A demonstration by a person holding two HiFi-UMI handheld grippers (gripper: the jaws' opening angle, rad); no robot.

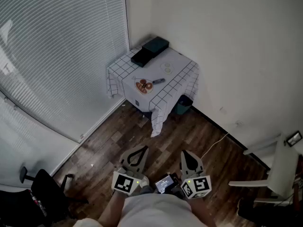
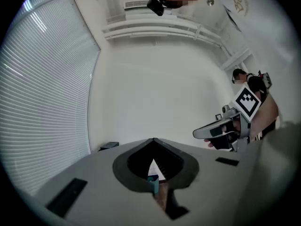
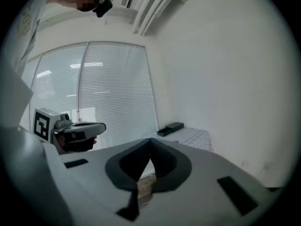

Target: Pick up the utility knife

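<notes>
The utility knife [image 1: 158,81], small and grey, lies on a table with a checked cloth [image 1: 182,74] in the far corner of the room, next to a plate of reddish items [image 1: 144,85]. Both grippers are held low near the person's body, far short of the table, over the wood floor. My left gripper [image 1: 142,149] [image 2: 154,139] is shut with nothing in it. My right gripper [image 1: 186,153] [image 3: 150,139] also has its jaws together and holds nothing. The knife is not visible in either gripper view.
Two dark boxes [image 1: 150,50] [image 3: 170,128] lie at the table's back, a pale dish [image 1: 166,67] mid-table. A bin [image 1: 182,104] stands under the table. Window blinds [image 1: 57,56] fill the left wall. An office chair [image 1: 42,188] is at bottom left, a white chair [image 1: 279,169] at right, a cable [image 1: 215,143] on the floor.
</notes>
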